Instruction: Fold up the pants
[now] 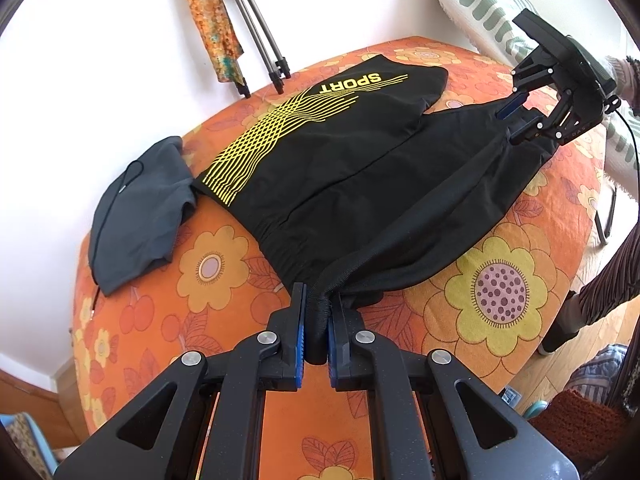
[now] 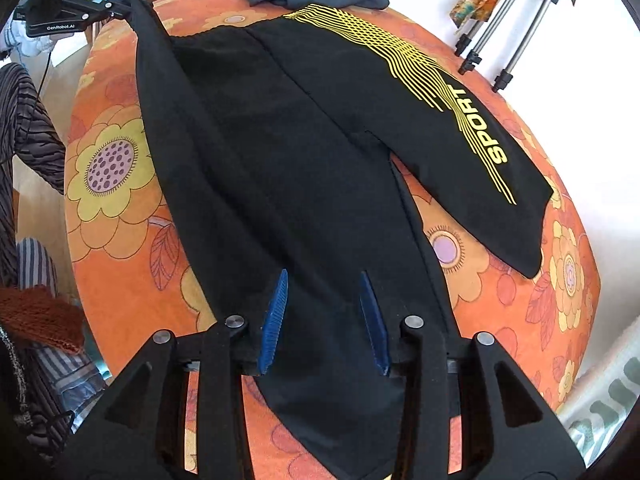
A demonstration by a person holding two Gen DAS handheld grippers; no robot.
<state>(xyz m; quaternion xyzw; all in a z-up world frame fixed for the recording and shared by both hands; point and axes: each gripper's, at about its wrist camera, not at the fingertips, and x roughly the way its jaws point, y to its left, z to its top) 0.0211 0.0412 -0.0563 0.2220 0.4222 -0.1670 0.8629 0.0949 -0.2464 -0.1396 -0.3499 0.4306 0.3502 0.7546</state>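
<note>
Obstacles – black pants with yellow "SPORT" print across the orange floral tabletop; folded dark grey garment at one end; bare cloth near edge – passable.

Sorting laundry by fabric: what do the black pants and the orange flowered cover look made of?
Black pants: likely smooth, matte synthetic sportswear knit, with ribbed elastic waistband and printed yellow lettering. Orange flowered cover: looks like soft, slightly napped cloth with a printed pattern; the fibre can't be told.

Pants matt black cloth; tablecloth soft floral fabric.
</note>
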